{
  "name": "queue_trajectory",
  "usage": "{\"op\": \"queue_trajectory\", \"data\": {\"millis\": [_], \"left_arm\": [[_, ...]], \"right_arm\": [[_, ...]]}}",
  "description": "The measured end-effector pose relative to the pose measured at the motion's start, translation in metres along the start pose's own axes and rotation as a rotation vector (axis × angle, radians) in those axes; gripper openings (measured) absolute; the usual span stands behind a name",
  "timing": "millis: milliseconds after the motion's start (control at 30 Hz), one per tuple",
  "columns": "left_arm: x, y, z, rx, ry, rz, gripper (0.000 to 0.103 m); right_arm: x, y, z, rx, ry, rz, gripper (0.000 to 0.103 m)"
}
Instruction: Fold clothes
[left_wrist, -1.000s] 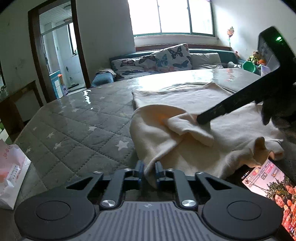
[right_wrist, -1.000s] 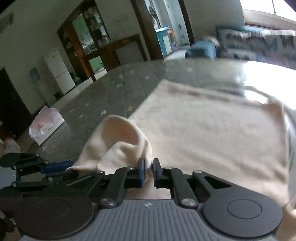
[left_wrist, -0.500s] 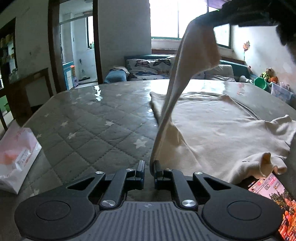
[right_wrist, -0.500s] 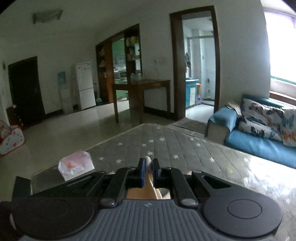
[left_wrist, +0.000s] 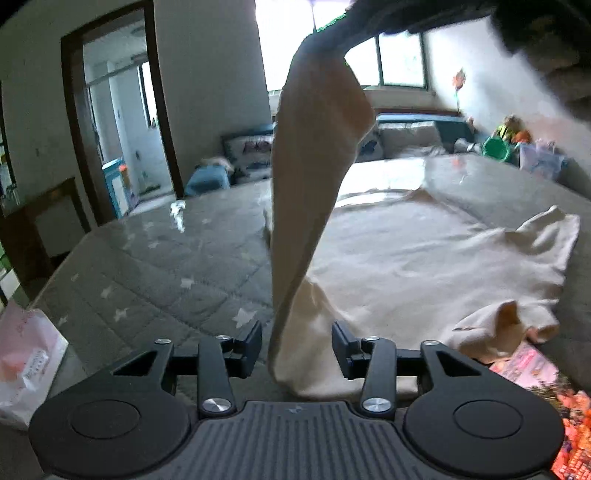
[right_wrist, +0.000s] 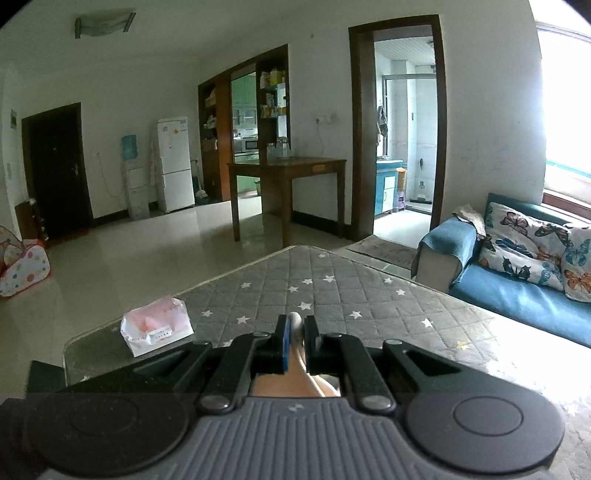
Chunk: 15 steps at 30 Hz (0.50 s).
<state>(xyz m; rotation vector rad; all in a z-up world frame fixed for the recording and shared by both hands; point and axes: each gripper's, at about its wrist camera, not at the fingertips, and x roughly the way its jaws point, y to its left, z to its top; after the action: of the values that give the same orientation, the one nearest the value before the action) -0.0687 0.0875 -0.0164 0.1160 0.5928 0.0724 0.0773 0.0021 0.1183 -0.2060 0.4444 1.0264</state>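
A cream sweater (left_wrist: 424, 254) lies spread on the grey star-quilted table (left_wrist: 155, 273). One sleeve (left_wrist: 310, 177) is pulled up high and hangs taut. My right gripper (right_wrist: 295, 341) is shut on the sleeve's cuff (right_wrist: 295, 321); in the left wrist view it shows as a dark shape at the top (left_wrist: 388, 18). My left gripper (left_wrist: 297, 345) is open, with the sleeve's lower end hanging loose between its fingers.
A pink-and-white packet (right_wrist: 157, 328) lies at the table's left edge, also in the left wrist view (left_wrist: 26, 365). A colourful magazine (left_wrist: 546, 391) lies by the near right corner. A blue sofa (right_wrist: 517, 280) with butterfly cushions stands beyond the table.
My left gripper has opened and let go of the sleeve's lower end. My right gripper still holds the cuff high; the camera views have shifted slightly.
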Motion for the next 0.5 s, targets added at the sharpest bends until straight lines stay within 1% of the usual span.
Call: {"op": "queue_trajectory", "data": {"millis": [33, 67, 100, 167, 233, 333, 400, 467, 500], "left_arm": [[0.004, 0.001, 0.0, -0.005, 0.022, 0.01, 0.016], [0.007, 0.005, -0.001, -0.021, 0.042, 0.012, 0.012], [0.005, 0.009, -0.003, -0.03, 0.044, 0.016, 0.011], [0.001, 0.016, -0.008, -0.048, 0.047, 0.023, 0.011], [-0.005, 0.019, -0.011, -0.042, 0.046, 0.028, 0.011], [-0.008, 0.016, -0.017, -0.016, 0.061, 0.033, 0.011], [-0.007, 0.013, -0.019, -0.001, 0.073, 0.03, 0.011], [-0.005, 0.011, -0.019, 0.008, 0.08, 0.037, 0.011], [-0.005, 0.012, -0.018, 0.008, 0.083, 0.037, 0.011]], "right_arm": [[-0.004, -0.004, -0.003, 0.003, 0.004, -0.009, 0.007], [-0.008, -0.008, -0.007, 0.008, 0.012, -0.02, 0.007], [-0.011, -0.013, -0.012, 0.016, 0.025, -0.034, 0.007], [-0.014, -0.024, -0.028, 0.037, 0.062, -0.063, 0.007], [-0.012, -0.035, -0.049, 0.065, 0.113, -0.093, 0.007], [-0.001, -0.049, -0.086, 0.114, 0.208, -0.123, 0.007], [0.007, -0.056, -0.109, 0.148, 0.257, -0.14, 0.007], [0.016, -0.063, -0.129, 0.175, 0.295, -0.162, 0.009], [0.019, -0.064, -0.136, 0.172, 0.302, -0.184, 0.012]]}}
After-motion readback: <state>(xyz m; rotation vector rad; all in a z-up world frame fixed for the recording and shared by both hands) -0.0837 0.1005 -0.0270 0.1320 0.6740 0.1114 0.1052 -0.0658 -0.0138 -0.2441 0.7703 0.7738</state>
